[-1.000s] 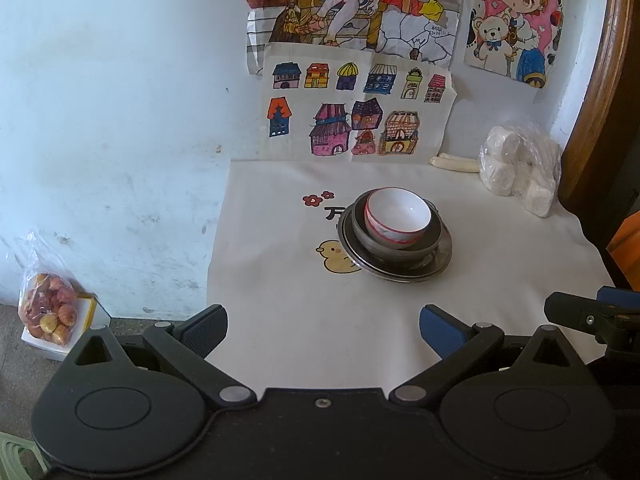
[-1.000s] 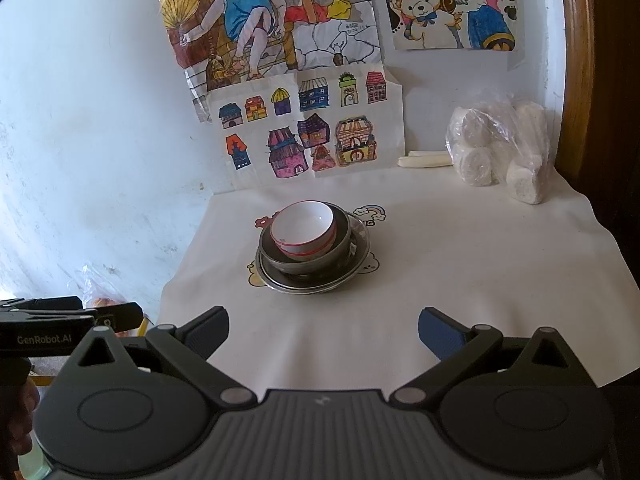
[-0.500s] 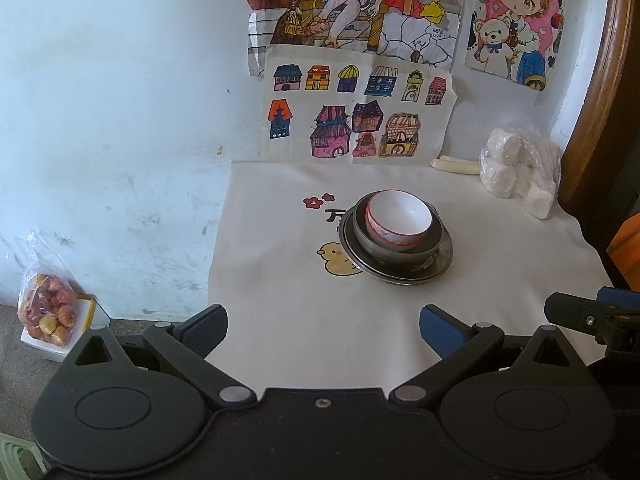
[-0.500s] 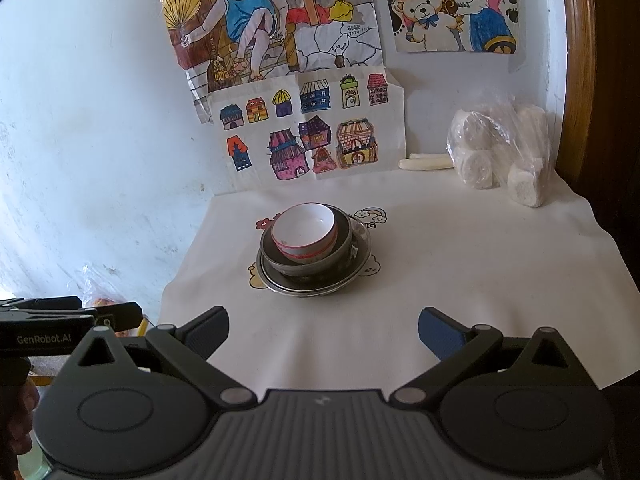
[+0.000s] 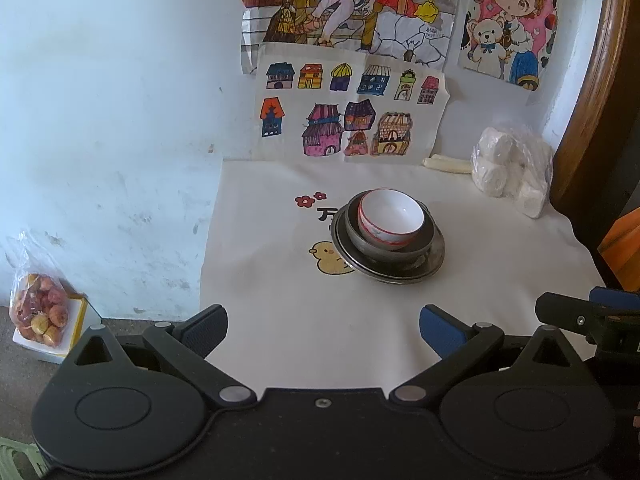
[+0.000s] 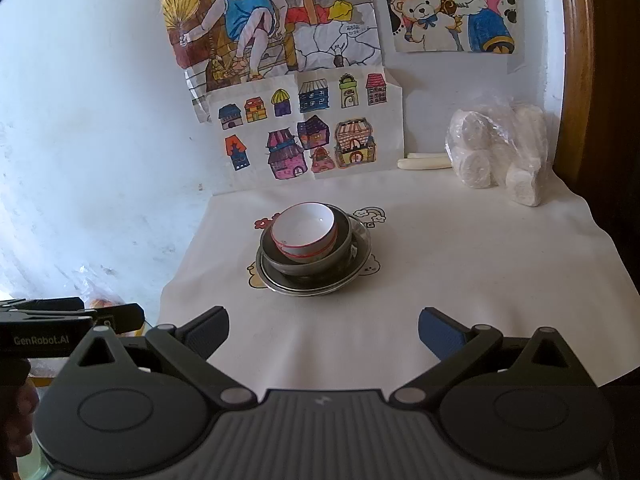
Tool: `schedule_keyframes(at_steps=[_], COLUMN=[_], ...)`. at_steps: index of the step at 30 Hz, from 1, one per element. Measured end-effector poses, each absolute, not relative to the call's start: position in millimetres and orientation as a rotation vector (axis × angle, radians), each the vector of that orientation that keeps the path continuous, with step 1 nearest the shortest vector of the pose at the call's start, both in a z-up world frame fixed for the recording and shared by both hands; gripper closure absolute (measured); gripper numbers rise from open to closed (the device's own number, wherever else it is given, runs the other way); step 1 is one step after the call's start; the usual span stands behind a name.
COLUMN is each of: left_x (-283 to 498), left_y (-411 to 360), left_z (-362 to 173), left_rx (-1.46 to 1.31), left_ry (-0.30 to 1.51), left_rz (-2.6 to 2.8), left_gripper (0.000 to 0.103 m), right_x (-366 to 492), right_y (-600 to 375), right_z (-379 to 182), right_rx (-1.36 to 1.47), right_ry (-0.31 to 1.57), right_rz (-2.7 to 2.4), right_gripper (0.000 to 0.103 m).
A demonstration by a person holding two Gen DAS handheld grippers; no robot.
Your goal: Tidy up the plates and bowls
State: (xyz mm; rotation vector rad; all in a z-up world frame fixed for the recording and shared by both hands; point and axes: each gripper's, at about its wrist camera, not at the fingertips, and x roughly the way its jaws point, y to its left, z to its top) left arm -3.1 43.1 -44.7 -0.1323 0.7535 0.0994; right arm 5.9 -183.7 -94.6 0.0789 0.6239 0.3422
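A white bowl with a red rim line (image 5: 390, 218) (image 6: 304, 231) sits tilted inside a dark grey bowl (image 5: 394, 247) (image 6: 308, 262), which rests on a metal plate (image 5: 430, 266) (image 6: 356, 266) in the middle of the white tablecloth. My left gripper (image 5: 323, 330) is open and empty, held back near the table's front edge. My right gripper (image 6: 323, 330) is also open and empty, at the front edge, well short of the stack. Each gripper's side shows at the edge of the other's view.
A plastic bag of white rolls (image 5: 510, 168) (image 6: 500, 152) and a white candle (image 6: 424, 161) lie at the back right by the wall with drawings. A bag of fruit (image 5: 38, 306) sits on the floor at left. A wooden frame (image 5: 592, 72) borders the right.
Both views have drifted slightly; the stack appears a little farther away and the grippers have stayed open and empty.
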Motion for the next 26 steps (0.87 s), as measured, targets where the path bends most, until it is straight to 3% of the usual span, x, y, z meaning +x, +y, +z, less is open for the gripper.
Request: schedule_keyframes(at_steps=[26], left_x=[17.4], left_y=[50.4], left_z=[-53.7], left_rx=[-0.141], left_ry=[0.749], left_rz=[0.043], left_gripper=[0.001], right_x=[18.5], right_y=[-178.0], right_z=[-96.1], right_rx=[0.082], right_ry=[0.636], right_rz=[0.296], right_gripper=[0.0])
